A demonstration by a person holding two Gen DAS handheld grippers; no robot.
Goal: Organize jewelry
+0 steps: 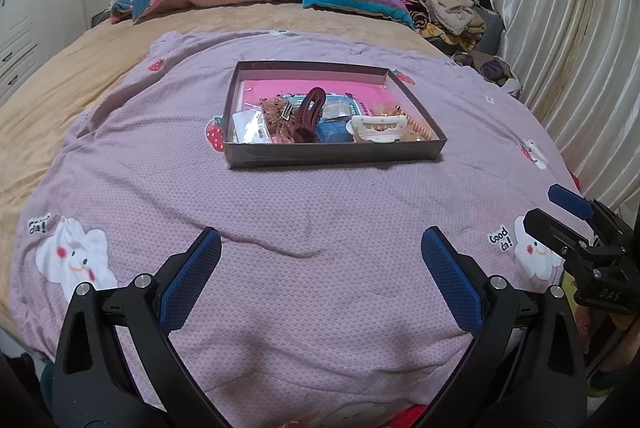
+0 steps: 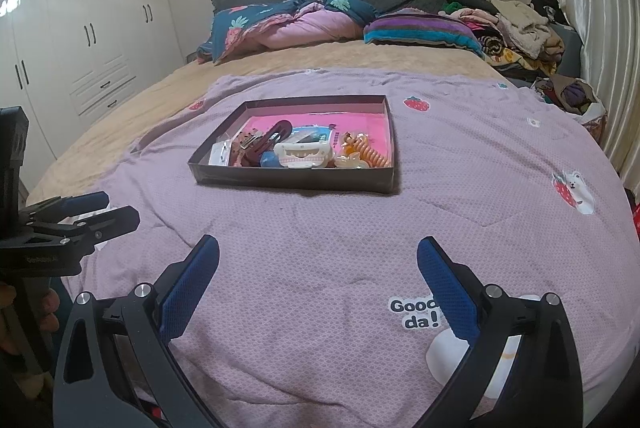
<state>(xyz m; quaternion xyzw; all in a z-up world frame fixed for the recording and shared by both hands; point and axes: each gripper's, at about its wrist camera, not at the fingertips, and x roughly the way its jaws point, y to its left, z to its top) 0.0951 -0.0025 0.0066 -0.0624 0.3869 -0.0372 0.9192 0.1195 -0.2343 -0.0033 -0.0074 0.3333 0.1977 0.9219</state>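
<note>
Your left gripper (image 1: 320,248) and right gripper (image 2: 318,256) both hung with jaws wide apart and empty above the pink quilt (image 1: 320,195). Well ahead sat the shallow box (image 1: 336,153), already holding a dark red hair claw (image 1: 306,115), a white clip (image 1: 376,129) and other pieces heaped together. You looked nearly done; nothing loose showed on the quilt, though sorting inside seemingly remained.

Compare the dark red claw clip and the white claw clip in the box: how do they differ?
Colour: the dark red claw clip is maroon and plain, the white claw clip is cream with pinkish trim. Place: the dark red one lies left of middle in the box, the white one to its right, near the front wall. Pose: the dark red one runs front to back, the white one lies crosswise. Both are hair claws inside the box, untouched.
</note>
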